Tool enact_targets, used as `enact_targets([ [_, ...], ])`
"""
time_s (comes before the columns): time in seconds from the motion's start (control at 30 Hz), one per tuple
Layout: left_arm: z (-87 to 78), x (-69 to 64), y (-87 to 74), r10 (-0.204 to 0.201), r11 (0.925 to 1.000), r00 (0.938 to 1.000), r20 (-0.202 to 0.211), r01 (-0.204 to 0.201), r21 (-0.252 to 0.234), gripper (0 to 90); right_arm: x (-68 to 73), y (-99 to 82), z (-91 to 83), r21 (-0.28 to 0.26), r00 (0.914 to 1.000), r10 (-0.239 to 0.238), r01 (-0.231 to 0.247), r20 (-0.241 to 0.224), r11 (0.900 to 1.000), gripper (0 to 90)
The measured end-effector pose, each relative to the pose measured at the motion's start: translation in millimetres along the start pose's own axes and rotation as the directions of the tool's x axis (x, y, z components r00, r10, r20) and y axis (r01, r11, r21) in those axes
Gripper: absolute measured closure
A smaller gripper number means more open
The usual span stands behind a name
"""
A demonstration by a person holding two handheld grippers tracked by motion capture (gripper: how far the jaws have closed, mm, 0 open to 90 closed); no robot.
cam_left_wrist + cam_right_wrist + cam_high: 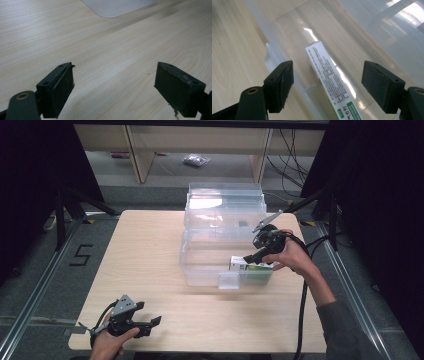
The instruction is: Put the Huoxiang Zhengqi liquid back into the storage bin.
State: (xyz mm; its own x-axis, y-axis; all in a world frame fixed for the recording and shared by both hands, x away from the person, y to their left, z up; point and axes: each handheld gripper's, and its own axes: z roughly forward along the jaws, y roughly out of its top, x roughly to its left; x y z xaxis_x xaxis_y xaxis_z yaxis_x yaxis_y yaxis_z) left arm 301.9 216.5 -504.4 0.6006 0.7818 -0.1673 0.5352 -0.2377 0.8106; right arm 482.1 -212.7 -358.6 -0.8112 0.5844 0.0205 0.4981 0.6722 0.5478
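Wooden table (150,250); clear bin (222,227) holds box (252,266); right gripper (257,254) fingers spread above; left gripper (150,324) fingers spread.

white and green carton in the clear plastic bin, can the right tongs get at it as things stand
Probably yes. The right tongs hang open right above the white and green carton, which lies on the floor of the clear plastic bin. The bin's top is open and nothing lies between the jaws and the carton.

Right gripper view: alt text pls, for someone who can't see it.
A long white-and-green carton lies inside a clear plastic bin on a pale wooden table. The right gripper has its two black jaws wide open, either side of the carton without touching it.
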Motion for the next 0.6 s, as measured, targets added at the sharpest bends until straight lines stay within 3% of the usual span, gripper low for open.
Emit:
enact_targets([
  [0.17, 1.0, -0.2, -0.7, -0.006, 0.9998, 1.0, 0.003, 0.006, -0.017, 15.0, 3.8, -2.3, -1.1, -0.038, 0.9999, 0.013, -0.013, 0.005, 0.9992, 25.6],
  [0.2, 1.2, -0.3, -0.7, -0.008, 0.9998, 1.0, 0.003, 0.008, -0.017, 14.9, 6.1, -2.6, -2.5, -0.034, 0.9992, 0.039, -0.038, 0.008, 0.9987, 25.1],
  [0.23, 1.1, -0.3, -0.7, -0.007, 0.9998, 1.0, 0.003, 0.007, -0.017, 14.9, 5.1, -3.0, -1.9, -0.05, 1.0, 0.001, 0.0, 0.007, 0.9988, 25.0],
  [0.27, 1.1, -0.2, -0.6, -0.004, 0.9999, 1.0, 0.003, 0.004, -0.016, 14.9, 8.2, -3.6, -3.0, -0.044, 0.9995, 0.031, -0.03, 0.009, 0.9986, 24.6],
  [0.37, 0.2, -0.4, 0.0, -0.004, 1.0, 1.0, 0.002, 0.004, -0.003, 15.0, 10.7, -5.3, -3.4, -0.04, 0.9989, 0.045, -0.045, 0.014, 0.9982, 23.8],
  [0.47, 1.2, -0.3, -0.8, -0.008, 0.9998, 1.0, 0.003, 0.008, -0.016, 14.9, 12.8, -7.3, -2.8, -0.067, 0.9992, 0.035, -0.033, 0.019, 0.9972, 23.7],
  [0.6, 0.1, -0.1, -0.1, -0.001, 1.0, 1.0, 0.001, 0.001, 0.0, 14.9, 16.9, -8.4, -5.8, -0.061, 0.9988, 0.041, -0.039, 0.027, 0.9974, 23.7],
])
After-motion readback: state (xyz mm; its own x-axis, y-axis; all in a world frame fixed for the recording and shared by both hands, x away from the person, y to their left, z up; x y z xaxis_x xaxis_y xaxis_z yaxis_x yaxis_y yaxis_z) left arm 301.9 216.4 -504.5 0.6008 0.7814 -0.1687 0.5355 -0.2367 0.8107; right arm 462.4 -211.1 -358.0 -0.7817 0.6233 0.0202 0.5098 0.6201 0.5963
